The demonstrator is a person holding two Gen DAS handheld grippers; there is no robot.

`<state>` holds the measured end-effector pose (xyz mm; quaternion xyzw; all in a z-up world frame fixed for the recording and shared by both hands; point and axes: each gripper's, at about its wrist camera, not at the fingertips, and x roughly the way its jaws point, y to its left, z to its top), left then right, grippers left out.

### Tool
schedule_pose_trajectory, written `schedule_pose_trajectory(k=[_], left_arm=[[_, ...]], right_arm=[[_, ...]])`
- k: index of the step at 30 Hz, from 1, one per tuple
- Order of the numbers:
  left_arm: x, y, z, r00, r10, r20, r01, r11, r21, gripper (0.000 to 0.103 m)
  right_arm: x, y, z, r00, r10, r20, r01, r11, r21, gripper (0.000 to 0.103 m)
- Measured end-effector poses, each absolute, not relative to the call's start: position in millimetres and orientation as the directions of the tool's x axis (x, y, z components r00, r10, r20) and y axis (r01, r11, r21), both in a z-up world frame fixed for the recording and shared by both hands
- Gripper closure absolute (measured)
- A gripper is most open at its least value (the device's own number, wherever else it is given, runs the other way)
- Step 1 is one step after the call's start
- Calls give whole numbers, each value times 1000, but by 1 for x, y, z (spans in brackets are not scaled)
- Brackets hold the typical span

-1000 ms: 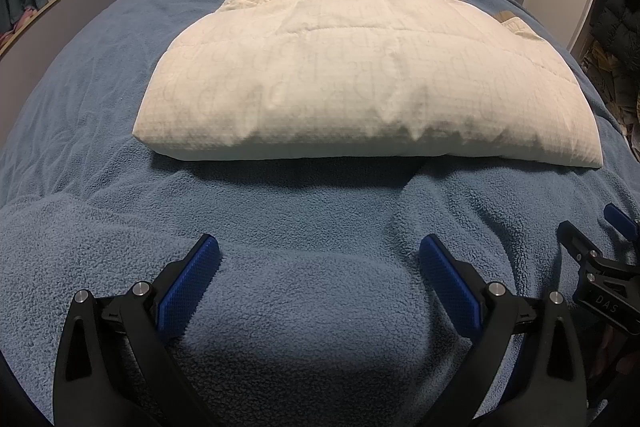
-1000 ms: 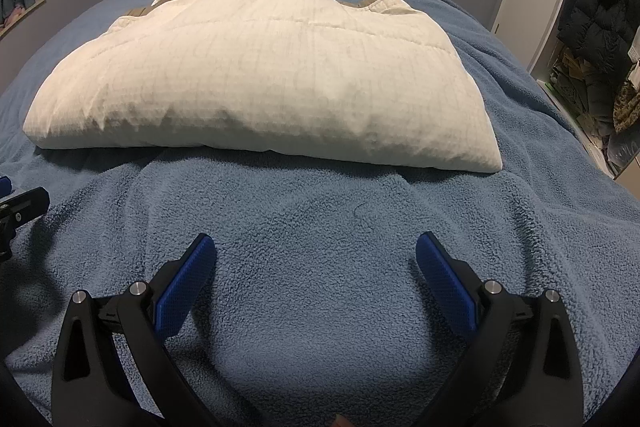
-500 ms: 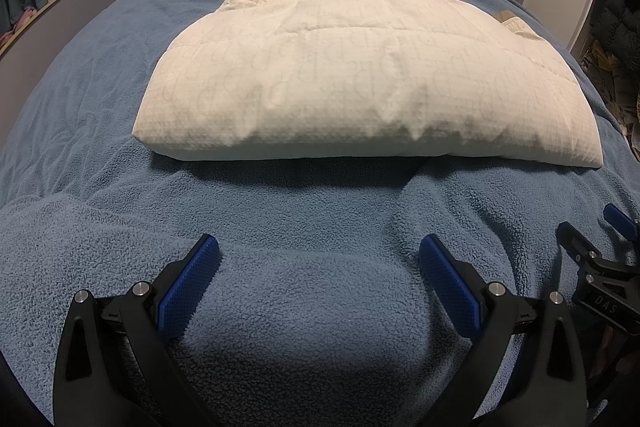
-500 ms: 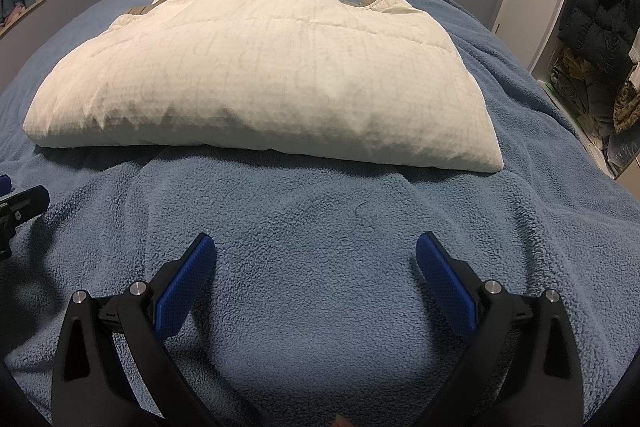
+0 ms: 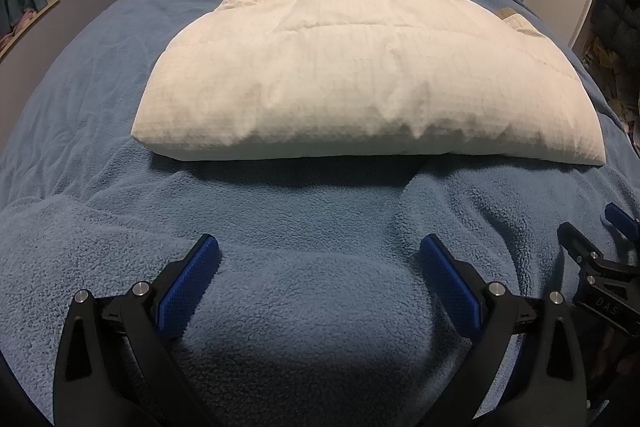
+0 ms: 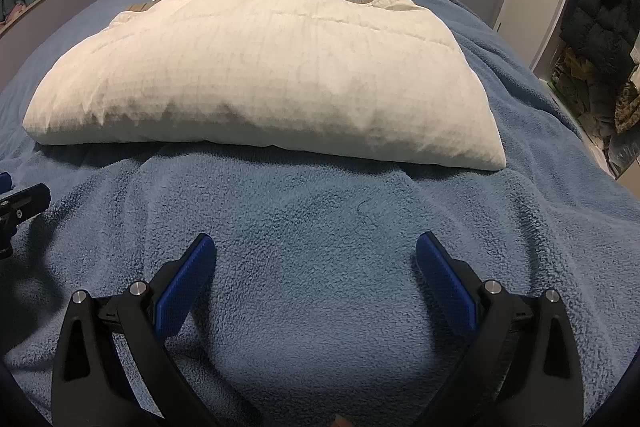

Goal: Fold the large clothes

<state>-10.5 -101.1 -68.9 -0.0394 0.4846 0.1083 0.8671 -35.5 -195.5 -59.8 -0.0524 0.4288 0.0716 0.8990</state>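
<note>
In the left wrist view the left gripper [image 5: 320, 251] hovers with its jaws spread wide over the blue blanket [image 5: 312, 211], the folded cream jacket [image 5: 360, 79] lying ahead of it, and in the right wrist view the right gripper [image 6: 316, 251] is spread wide too, empty, with the jacket ahead and slightly left.

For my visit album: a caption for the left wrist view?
Open left gripper hovers over a blue fleece blanket, facing a folded cream puffer jacket.
</note>
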Motion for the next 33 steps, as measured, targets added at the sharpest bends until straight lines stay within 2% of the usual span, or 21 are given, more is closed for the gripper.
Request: schedule_pose_trajectory(k=[15,22,29,33], left_arm=[[-10,-102,-66,492,176,-853,-234,970,66,6],[-13,-95,-62,523,113,-845,-217,976,-4,7],[-11,-99,-65,501,123,-856,-203,979,21,7],[-10,-102,-58,512,132,-849,-194,980,35,7]], right_arm=[[-35,-195,-62,615,84,-784,-180,983,-36,8],[-34,-195,-61,612,84,-787,-183,982,-37,8],[-34,-196,-61,610,83,-788,-182,983,-37,8],[-25,-209,-45,619,127,-775,-161,986,33,8]])
